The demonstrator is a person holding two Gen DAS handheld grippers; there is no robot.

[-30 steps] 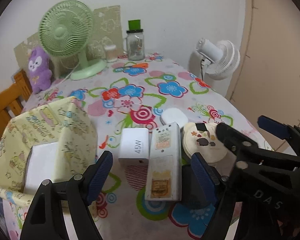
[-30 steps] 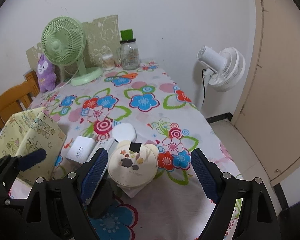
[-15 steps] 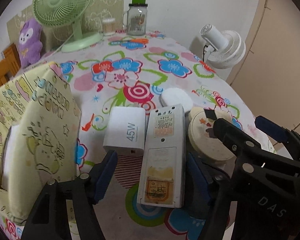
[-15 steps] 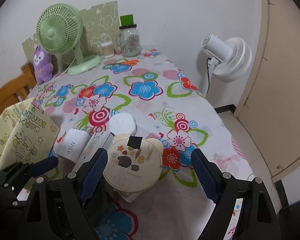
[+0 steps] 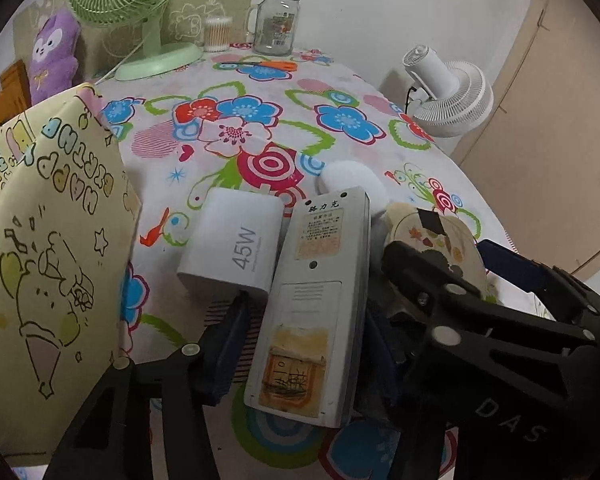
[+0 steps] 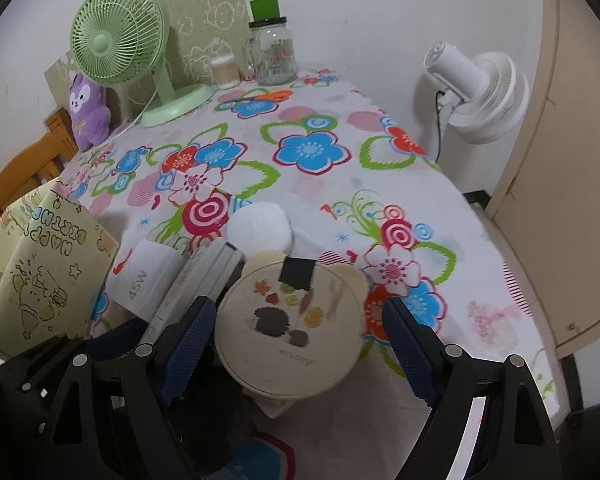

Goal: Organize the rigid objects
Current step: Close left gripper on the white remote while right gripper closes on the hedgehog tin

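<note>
Low in the left wrist view, the left gripper (image 5: 300, 344) straddles the remote (image 5: 312, 300), which lies face down on the table (image 5: 340, 92). Its jaws have just been closing, and the pads now sit at the remote's long sides; whether they press yet I cannot tell. Lower centre of the right wrist view, the right gripper (image 6: 296, 344) stands released, jaws wide around the round tin (image 6: 288, 336) and not touching it.

Little of the sorting looks done, by my judgement. The remote, the charger (image 5: 232, 248), the tin and a white disc (image 6: 258, 226) are all out on the cloth at mid-frame, close together. At the left edge stands the yellow bag (image 5: 48, 240); what it holds is hidden. Each piece would yet have to be lifted and put away.

Writing: the charger reads "45W". The bag shows "HAPPY BIRTHD…". The remote's labels carry Chinese print too small to read. The tin bears small faint lettering, illegible. "DAS" shows on the other gripper's body at lower right of the left view.
</note>
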